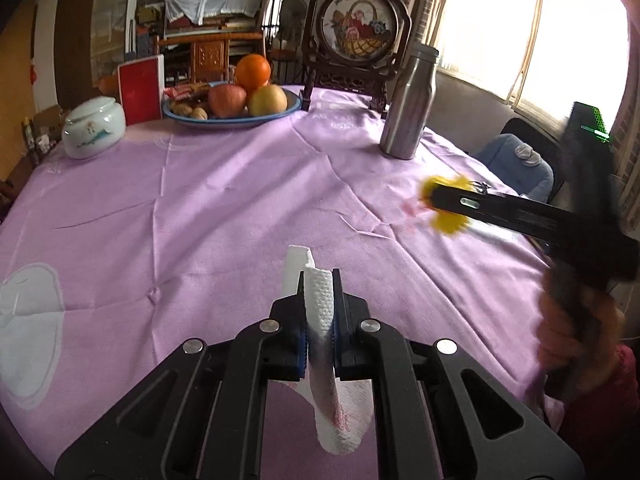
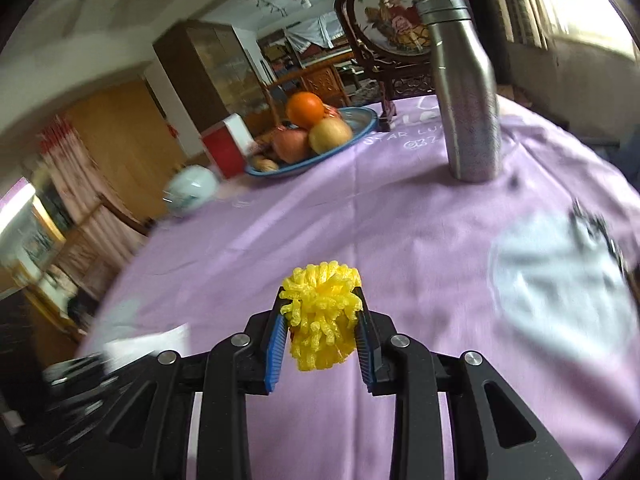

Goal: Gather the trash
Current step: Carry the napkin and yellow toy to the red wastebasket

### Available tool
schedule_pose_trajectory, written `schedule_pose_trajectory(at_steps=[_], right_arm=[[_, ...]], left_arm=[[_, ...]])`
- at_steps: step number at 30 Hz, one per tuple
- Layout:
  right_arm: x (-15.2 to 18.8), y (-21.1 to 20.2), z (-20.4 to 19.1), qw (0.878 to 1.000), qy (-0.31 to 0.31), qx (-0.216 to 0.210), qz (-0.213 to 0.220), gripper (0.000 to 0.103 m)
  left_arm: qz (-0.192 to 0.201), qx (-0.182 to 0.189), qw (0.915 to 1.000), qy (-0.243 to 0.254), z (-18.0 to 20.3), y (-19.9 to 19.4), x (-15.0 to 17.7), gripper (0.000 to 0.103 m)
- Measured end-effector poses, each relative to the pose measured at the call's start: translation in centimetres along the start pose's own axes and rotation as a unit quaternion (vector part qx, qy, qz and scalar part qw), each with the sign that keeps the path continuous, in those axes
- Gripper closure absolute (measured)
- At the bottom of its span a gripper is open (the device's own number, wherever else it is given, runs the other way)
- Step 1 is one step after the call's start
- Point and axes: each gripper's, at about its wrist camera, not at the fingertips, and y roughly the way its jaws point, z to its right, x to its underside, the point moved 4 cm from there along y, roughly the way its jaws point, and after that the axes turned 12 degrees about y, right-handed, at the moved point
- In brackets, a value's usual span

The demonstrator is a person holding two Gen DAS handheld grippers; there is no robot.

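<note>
**Both grippers loaded with trash above the purple table**

We see a white paper towel [image 1: 320,308] pinched between the blue pads of the left gripper [image 1: 319,280]. Its jaws are clamped tight on it. The sheet stands up past the fingertips and hangs down below them, with a pinkish stain on the lower part. It is lifted off the cloth.

We see a yellow foam fruit net [image 2: 322,316] gripped in the right gripper [image 2: 320,300], jaws closed on it from both sides, the net bunched and bulging out above the tips. In the left wrist view the same net [image 1: 444,204] shows as a blurred yellow clump at the tip of the right gripper [image 1: 434,196], held up over the right part of the table, with a hand [image 1: 576,332] on the handle.

Below both is the purple tablecloth [image 1: 224,208], creased, with white printed patches. Farther back stands a steel bottle [image 1: 408,104], upright, near the right edge. Behind it is a dark carved stand with a round basket picture [image 1: 360,28]. A blue-rimmed fruit plate [image 1: 232,120] holds an orange [image 1: 253,70], apples and walnuts. Left of it sit a red box [image 1: 141,88] and a white lidded jar [image 1: 94,128].
</note>
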Motion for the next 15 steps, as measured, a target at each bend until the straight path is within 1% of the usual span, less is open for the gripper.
schedule_pose_trajectory(at_steps=[2, 4, 6, 11, 13, 15], right_arm=[[1.4, -2.8, -0.3, 1.000, -0.011, 0.004, 0.010, 0.072], [3.4, -6.7, -0.9, 0.999, -0.033, 0.012, 0.030, 0.072], [5.4, -10.5, -1.3, 0.998, -0.048, 0.016, 0.048, 0.072], [9.6, -19.0, -0.8, 0.995, -0.048, 0.016, 0.091, 0.072], [11.3, -22.8, -0.2, 0.992, -0.043, 0.022, 0.120, 0.072], [12.5, -25.8, 0.6, 0.989, -0.037, 0.028, 0.138, 0.072]], left_arm=[[0.014, 0.003, 0.9999, -0.006, 0.8, -1.3, 0.6, 0.093], [0.024, 0.018, 0.9995, -0.009, 2.0, -2.4, 1.4, 0.093], [0.029, 0.023, 0.9993, -0.002, 3.8, -3.9, 2.5, 0.093], [0.068, 0.025, 0.9971, 0.025, 8.3, -9.4, 3.7, 0.093], [0.082, 0.031, 0.9957, 0.032, 9.8, -11.4, 3.9, 0.093], [0.096, 0.045, 0.9937, 0.037, 11.7, -13.4, 4.0, 0.093]])
